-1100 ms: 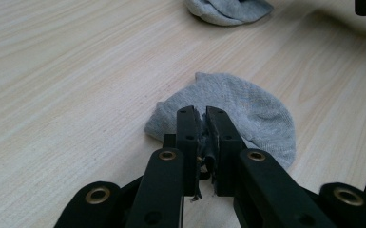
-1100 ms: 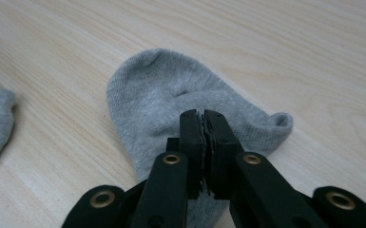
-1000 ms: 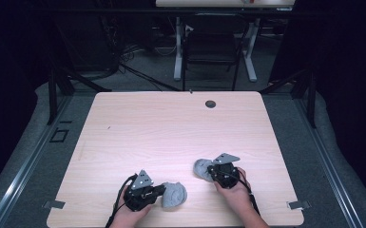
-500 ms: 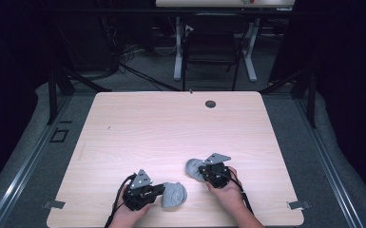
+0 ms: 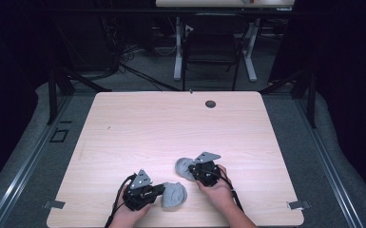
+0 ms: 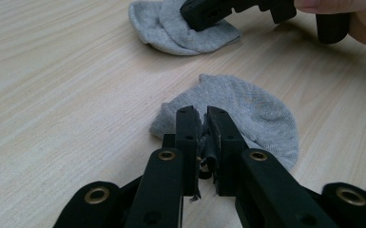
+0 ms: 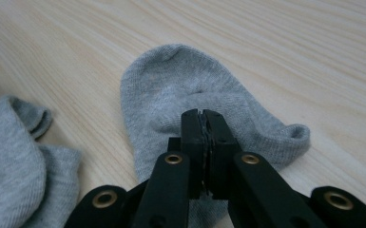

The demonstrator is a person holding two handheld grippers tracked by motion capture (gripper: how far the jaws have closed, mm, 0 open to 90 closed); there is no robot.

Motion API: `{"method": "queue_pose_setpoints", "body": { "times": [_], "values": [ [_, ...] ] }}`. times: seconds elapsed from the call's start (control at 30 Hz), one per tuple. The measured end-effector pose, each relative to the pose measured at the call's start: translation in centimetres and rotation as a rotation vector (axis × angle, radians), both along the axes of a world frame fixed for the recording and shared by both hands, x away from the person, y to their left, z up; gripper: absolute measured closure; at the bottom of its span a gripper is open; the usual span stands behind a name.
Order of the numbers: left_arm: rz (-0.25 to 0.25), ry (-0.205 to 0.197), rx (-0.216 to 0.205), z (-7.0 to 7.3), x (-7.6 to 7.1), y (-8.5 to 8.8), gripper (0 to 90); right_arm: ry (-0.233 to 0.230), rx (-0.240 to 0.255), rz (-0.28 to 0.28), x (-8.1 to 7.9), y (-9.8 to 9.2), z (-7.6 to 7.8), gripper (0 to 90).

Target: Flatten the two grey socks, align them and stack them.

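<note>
Two grey ankle socks lie on the pale wooden table (image 5: 138,128) near its front edge. The nearer sock (image 5: 174,195) (image 6: 256,114) lies crumpled in front of my left gripper (image 5: 164,192) (image 6: 200,118). Its jaws are shut on the sock's near edge, with a bit of fabric pinched between them. The other sock (image 5: 184,167) (image 7: 180,80) lies flat under my right gripper (image 5: 191,170) (image 7: 200,116), whose jaws are shut on its cloth. In the left gripper view, the right gripper (image 6: 204,12) presses on that far sock (image 6: 171,28). The left-hand sock (image 7: 9,161) shows at the right gripper view's left edge.
A round dark cable hole (image 5: 210,103) sits near the table's far edge. Metal brackets (image 5: 53,204) (image 5: 298,205) mark the front corners. A dark chair (image 5: 211,52) and white desk legs stand on the grey floor beyond the table.
My right gripper has slid left across the table, dragging its sock closer to the other sock. The left gripper and its sock have stayed put.
</note>
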State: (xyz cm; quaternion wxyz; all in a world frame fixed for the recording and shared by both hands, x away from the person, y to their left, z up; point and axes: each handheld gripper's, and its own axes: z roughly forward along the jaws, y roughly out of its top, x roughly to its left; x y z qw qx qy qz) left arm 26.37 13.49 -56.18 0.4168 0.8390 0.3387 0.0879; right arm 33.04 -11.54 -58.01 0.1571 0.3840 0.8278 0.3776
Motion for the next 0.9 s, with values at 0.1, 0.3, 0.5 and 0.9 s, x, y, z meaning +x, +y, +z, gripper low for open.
{"method": "queue_pose_setpoints", "body": {
  "times": [0.1,0.3,0.5,0.9],
  "values": [
    [0.002,0.001,-0.002,0.0,0.0,0.0,83.8,-0.008,0.003,-0.007,-0.1,0.1,0.1,84.8],
    [0.002,-0.002,0.004,0.0,-0.1,-0.2,83.6,-0.023,0.021,0.003,-0.7,-0.4,1.0,84.4],
    [-0.003,0.000,-0.005,0.1,-0.1,-0.3,83.5,-0.041,0.040,0.014,-2.2,-1.0,2.5,83.6],
    [0.001,-0.001,-0.010,0.3,-0.1,-0.7,79.2,-0.032,0.060,0.040,-5.0,-2.9,4.0,78.8]
  ]
}}
